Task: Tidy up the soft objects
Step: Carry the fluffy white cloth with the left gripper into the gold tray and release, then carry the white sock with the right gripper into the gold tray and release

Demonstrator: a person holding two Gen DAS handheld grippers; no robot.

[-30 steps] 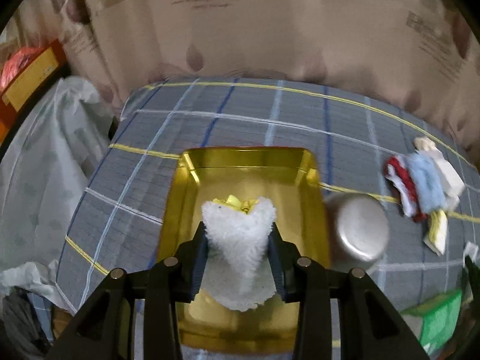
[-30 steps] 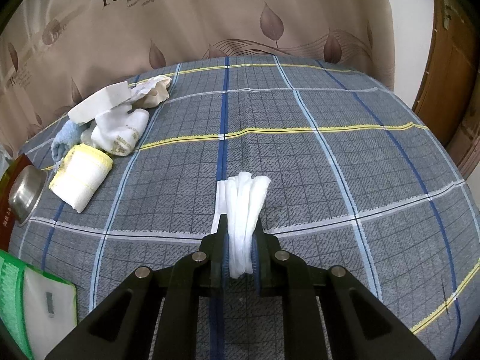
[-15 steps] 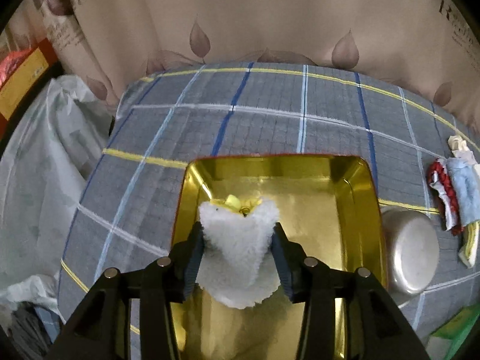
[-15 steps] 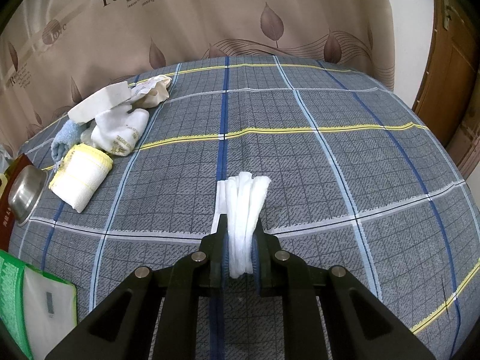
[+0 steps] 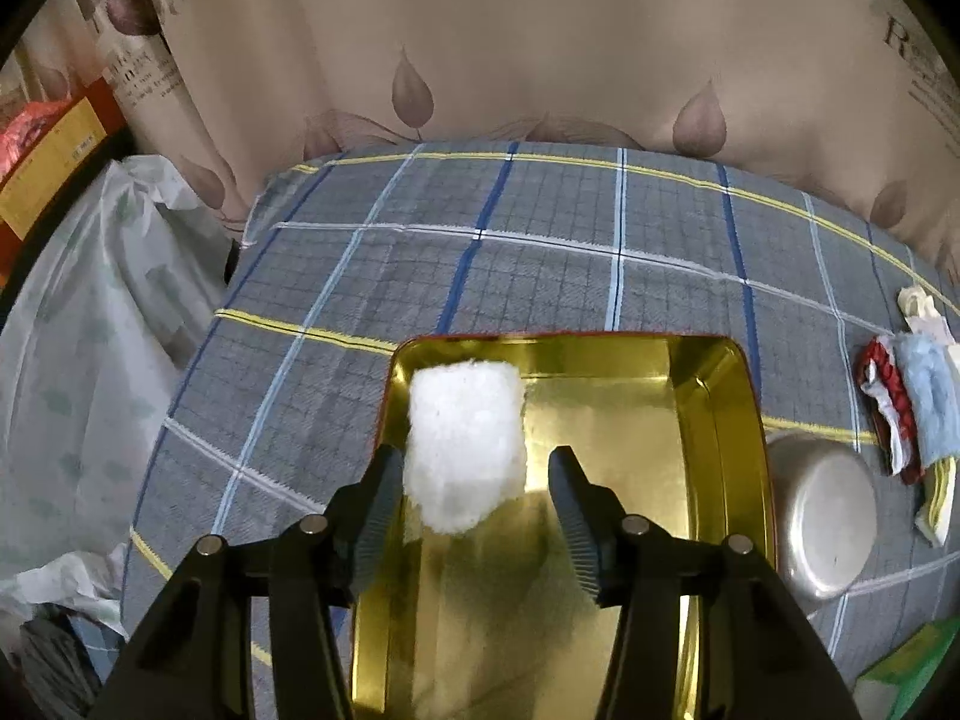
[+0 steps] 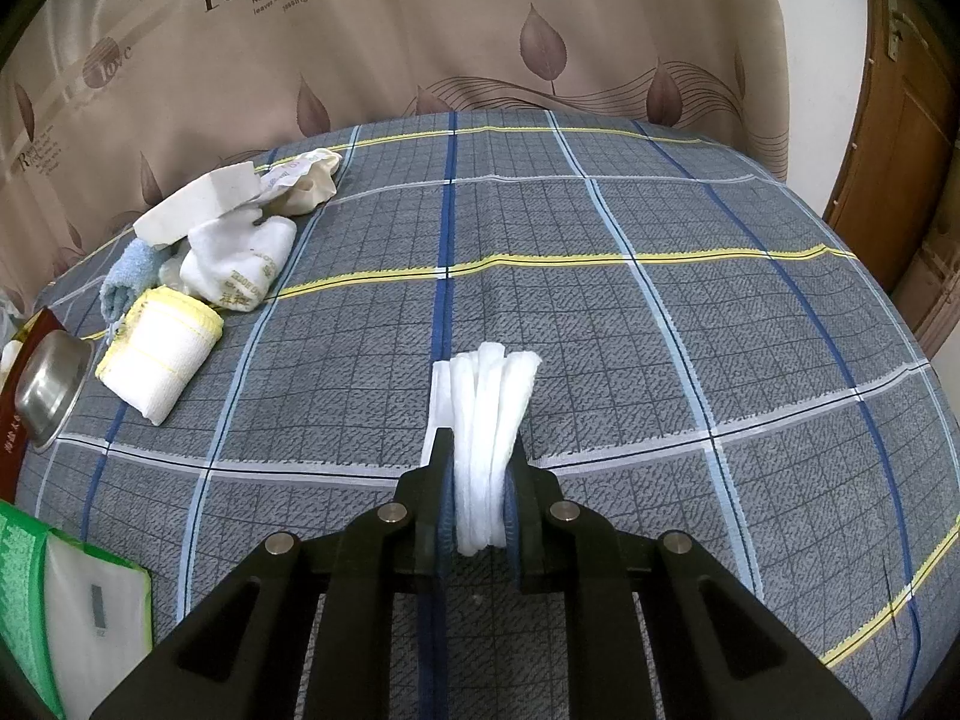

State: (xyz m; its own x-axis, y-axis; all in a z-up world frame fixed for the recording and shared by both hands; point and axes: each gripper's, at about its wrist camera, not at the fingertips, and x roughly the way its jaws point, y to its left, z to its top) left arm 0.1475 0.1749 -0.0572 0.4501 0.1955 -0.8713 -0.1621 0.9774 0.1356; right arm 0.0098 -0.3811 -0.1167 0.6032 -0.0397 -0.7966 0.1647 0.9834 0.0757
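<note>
Left gripper (image 5: pixel 474 504) opening, fluffy white cloth (image 5: pixel 463 444) loose over gold metal tray (image 5: pixel 708 420). Right gripper (image 6: pixel 480 480) clamped on folded white cotton pads (image 6: pixel 489 420).

A: Where's the fluffy white cloth (image 5: pixel 462 450)?
B: In the gold tray (image 5: pixel 729 420), by its left wall, bunched up.
A: The rest?
B: Folded white pad (image 6: pixel 489 438) stands on edge; socks and cloths pile (image 6: pixel 204 252) sits near the bed's far-left corner.

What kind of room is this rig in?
Probably a home bedroom: the work surface looks like a bed under a plaid sheet, a leaf-print curtain hangs behind it, and a wooden door stands to the side.
</note>
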